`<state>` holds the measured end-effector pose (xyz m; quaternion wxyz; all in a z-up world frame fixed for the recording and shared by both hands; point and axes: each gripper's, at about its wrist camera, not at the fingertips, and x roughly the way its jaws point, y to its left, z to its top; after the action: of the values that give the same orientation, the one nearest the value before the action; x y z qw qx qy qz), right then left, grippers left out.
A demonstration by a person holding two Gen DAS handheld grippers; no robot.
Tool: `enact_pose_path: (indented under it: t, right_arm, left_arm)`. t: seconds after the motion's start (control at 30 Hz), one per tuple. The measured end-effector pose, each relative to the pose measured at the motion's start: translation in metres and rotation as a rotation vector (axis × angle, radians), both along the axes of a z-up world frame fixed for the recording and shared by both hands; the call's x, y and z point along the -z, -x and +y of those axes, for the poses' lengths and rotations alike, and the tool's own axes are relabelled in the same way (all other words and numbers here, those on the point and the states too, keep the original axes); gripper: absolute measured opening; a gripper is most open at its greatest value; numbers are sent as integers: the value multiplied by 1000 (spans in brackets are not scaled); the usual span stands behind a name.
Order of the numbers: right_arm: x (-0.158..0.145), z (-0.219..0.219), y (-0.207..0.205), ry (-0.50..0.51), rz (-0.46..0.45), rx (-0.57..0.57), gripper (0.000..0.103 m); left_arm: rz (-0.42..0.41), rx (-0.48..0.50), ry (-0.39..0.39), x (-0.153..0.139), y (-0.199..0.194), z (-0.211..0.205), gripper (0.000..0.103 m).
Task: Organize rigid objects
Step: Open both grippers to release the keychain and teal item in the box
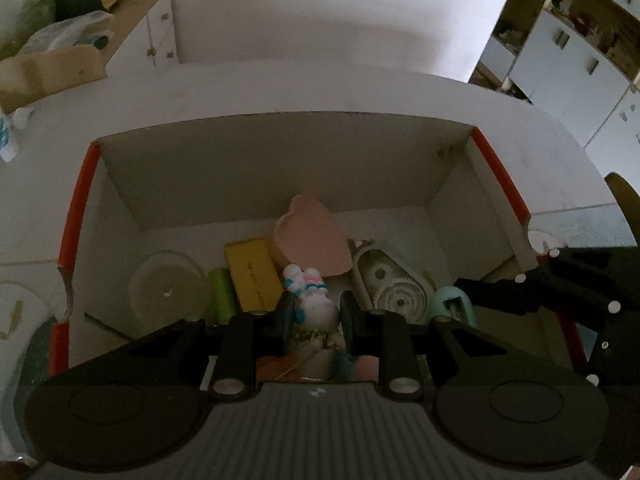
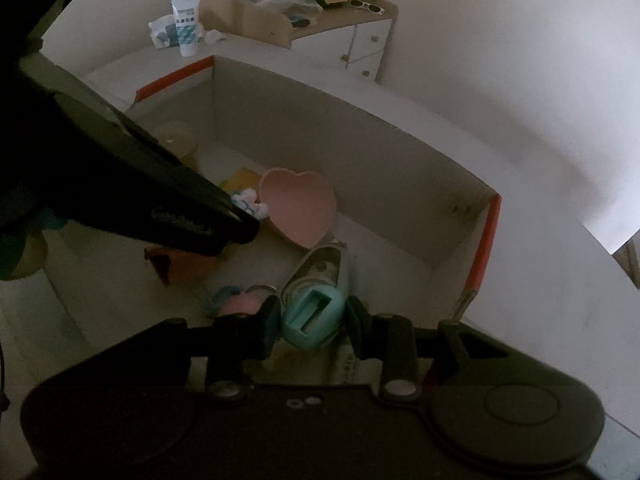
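A cardboard box (image 1: 280, 168) with red-edged flaps holds several objects. My left gripper (image 1: 314, 312) reaches into it, its fingers on either side of a white toy figure (image 1: 316, 308) with pink and blue stripes, the jaws close against it. My right gripper (image 2: 313, 322) also reaches into the box (image 2: 360, 176), its fingers around a teal rounded object (image 2: 314, 320) with a slot, which also shows in the left wrist view (image 1: 454, 306). A pink heart-shaped box (image 1: 310, 240) lies behind, also seen in the right wrist view (image 2: 298, 204).
In the box lie a yellow block (image 1: 252, 272), a green cylinder (image 1: 222, 296), a clear round lid (image 1: 168, 288) and a grey gear casing (image 1: 390, 288). The box stands on a white table (image 1: 280, 88). A cabinet (image 2: 360, 36) with clutter stands behind.
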<state>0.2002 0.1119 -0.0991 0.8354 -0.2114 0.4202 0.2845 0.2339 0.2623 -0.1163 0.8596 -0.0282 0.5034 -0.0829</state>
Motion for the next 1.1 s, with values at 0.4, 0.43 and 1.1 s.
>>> enact_pose_path:
  t: [0.4,0.43,1.1]
  right_arm:
    - [-7,-10,3,-51,8,37,48]
    - [-8,-12,4,-59,7,39,49]
    - [-54,-55,33,-254,-37,115,64]
  left_arm:
    - [59,-41,20,7,3,9,26]
    - [64,-44,27,8,5,10,26]
    - [-100,-76,-11,-38,55,10,27]
